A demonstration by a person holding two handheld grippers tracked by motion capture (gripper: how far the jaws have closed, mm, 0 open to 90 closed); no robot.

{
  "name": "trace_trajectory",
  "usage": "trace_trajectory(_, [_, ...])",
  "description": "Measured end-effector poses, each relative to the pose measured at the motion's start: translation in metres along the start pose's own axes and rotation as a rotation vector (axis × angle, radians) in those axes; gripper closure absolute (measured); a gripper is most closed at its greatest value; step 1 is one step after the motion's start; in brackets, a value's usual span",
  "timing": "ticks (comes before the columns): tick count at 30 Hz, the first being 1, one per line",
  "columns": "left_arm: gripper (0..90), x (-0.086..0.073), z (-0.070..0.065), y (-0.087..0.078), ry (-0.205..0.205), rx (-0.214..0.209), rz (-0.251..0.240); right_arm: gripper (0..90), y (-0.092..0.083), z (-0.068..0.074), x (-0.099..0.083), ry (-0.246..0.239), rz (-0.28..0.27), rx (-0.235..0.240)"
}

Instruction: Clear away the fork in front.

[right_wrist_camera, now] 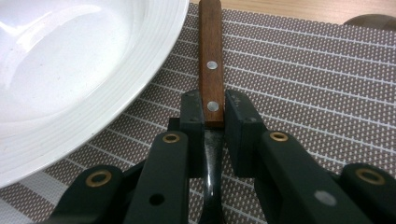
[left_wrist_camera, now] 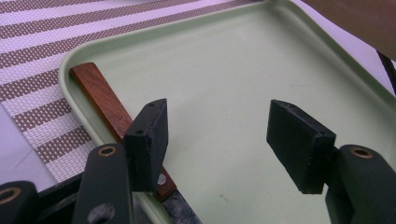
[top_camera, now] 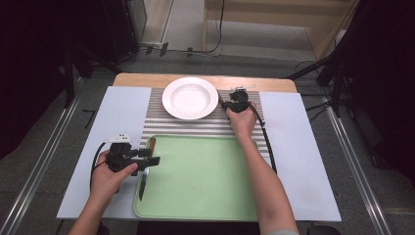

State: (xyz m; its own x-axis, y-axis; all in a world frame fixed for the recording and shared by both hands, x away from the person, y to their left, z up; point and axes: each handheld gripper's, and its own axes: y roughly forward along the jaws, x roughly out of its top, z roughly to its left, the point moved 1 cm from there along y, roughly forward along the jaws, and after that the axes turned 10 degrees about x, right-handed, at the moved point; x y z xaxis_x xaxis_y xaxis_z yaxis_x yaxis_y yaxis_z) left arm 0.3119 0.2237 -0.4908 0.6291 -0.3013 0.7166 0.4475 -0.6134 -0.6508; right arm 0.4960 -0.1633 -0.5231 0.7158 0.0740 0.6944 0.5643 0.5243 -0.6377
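With the right tongs (right_wrist_camera: 214, 122) pinched on a wooden-handled utensil (right_wrist_camera: 211, 56) at the white plate's (top_camera: 190, 98) three o'clock, any twist could scrape it against the rim, while the left tongs (left_wrist_camera: 224, 140) gaped empty beside the knife (left_wrist_camera: 105, 100) in the green tray (top_camera: 205, 205).

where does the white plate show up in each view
High view: white plate top centre, on the striped mat, beyond the green tray.
Left gripper view: not in it.
Right gripper view: white plate fills the upper left, beside the wooden handle the right claw is shut on.
Shared landmark: the striped mat.
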Motion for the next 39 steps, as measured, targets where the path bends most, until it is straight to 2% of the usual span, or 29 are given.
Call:
trace_trajectory(6, [38.6,0.000,0.000,0.000,-0.001,0.000,-0.001,76.9,-0.006,-0.005,0.001,0.014,0.012,-0.001])
trace_trajectory(9, [38.6,0.000,0.000,0.000,-0.003,0.000,0.000,76.9,-0.011,-0.010,0.001,0.030,0.018,-0.019])
trace_trajectory(11, [38.6,0.000,0.000,0.000,-0.003,0.000,0.000,76.9,-0.015,-0.012,0.002,0.038,0.014,-0.007])
trace_trajectory(15, [38.6,0.000,0.000,0.001,-0.004,0.001,0.000,76.9,-0.024,-0.008,0.006,0.030,-0.003,0.029])
trace_trajectory(23, [38.5,0.001,0.000,0.000,-0.029,-0.011,-0.026,76.8,-0.045,-0.003,0.012,0.006,-0.002,0.056])
trace_trajectory(27, [38.4,0.001,0.000,0.000,-0.028,-0.010,-0.022,76.8,-0.055,0.000,0.011,0.022,-0.022,0.117])
trace_trajectory(34, [38.4,0.001,0.000,0.000,-0.029,-0.006,-0.020,76.8,-0.068,0.008,0.008,0.010,-0.026,0.169])
trace_trajectory(39, [38.5,0.002,-0.001,0.000,-0.049,0.002,-0.031,76.8,-0.078,0.014,0.003,-0.013,-0.038,0.202])
